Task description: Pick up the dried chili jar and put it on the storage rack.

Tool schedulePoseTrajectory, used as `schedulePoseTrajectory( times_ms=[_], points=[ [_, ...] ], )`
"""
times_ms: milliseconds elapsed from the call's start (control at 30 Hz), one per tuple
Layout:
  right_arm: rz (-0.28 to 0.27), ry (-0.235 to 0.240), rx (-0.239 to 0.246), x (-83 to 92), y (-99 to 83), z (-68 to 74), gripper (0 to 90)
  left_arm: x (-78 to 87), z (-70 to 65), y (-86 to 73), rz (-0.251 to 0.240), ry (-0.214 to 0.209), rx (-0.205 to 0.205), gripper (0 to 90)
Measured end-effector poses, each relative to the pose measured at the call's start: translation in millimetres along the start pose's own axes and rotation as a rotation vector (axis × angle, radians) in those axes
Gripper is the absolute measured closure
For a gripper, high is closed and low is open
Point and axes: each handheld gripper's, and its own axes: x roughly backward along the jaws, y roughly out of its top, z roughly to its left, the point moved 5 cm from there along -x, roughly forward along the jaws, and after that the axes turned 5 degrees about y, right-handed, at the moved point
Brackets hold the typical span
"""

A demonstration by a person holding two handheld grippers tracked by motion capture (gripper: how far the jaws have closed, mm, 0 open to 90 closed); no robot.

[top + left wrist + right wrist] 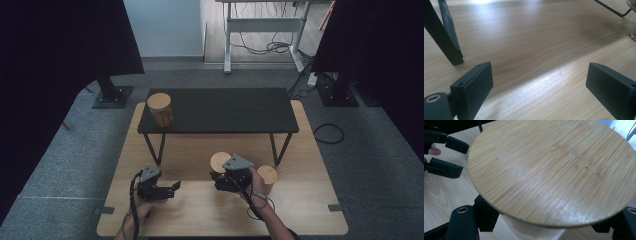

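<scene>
Jar grip, right side.
Right gripper (218, 178) is clamping a bamboo-lidded jar (551, 170) between both fingers (485, 215); left gripper (539, 86) is hovering with fingers spread wide, bare table (529, 45) between them.

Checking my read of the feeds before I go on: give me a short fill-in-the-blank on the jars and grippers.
1. The right gripper is shut on a jar with a ____ lid.
2. The left gripper has its jaws ____, with nothing between them.
3. One more jar stands on the ____ shelf.
4. A third jar stands on the light ____ table.

Missing words: wooden; open; black; wooden
</scene>
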Motion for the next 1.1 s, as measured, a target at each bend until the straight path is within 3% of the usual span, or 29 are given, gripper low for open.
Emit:
schedulePoseTrajectory(
  times_ms=[1100],
  points=[
    [-0.014,0.024,0.028,14.2,13.1,0.5,25.0,0.3,-1.6,0.2,-0.002,-0.020,-0.001,6.6]
  ],
)
